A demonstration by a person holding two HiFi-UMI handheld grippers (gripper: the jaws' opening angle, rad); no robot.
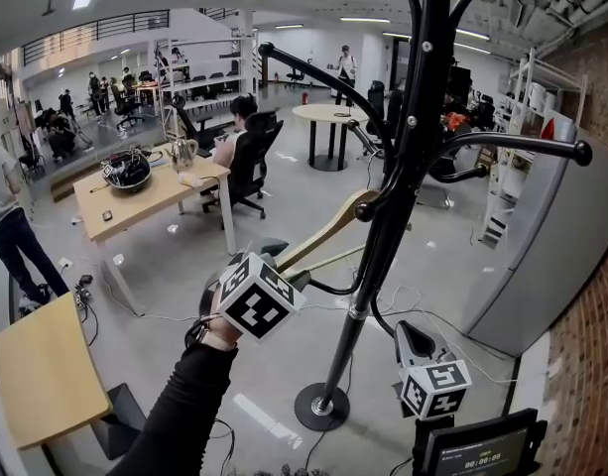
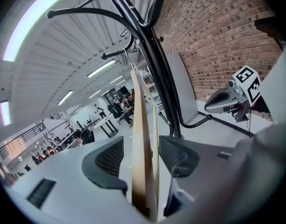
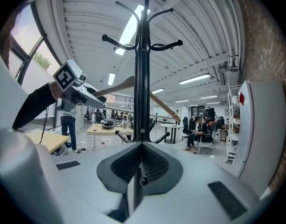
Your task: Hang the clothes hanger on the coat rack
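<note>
Beside the coat rack (image 1: 371, 266), the hanger (image 1: 323, 233) slants up toward it.

a large open workspace. a wooden desk (image 1: 150, 198) at left holds a dark, possibly bowl-shaped object (image 1: 126, 170). a person (image 1: 234, 147) sits beside it in an office chair (image 1: 256, 167). a round table (image 1: 328, 115) stands further back. at right, a grey cabinet (image 1: 556, 246) stands against a brick wall (image 1: 593, 365).

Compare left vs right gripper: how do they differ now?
Jaws: left gripper apart, the wooden hanger between them; right gripper together, empty. Height in the head view: left gripper higher, at the hanger; right gripper lower, near the base of the coat rack. Both face the rack.
</note>
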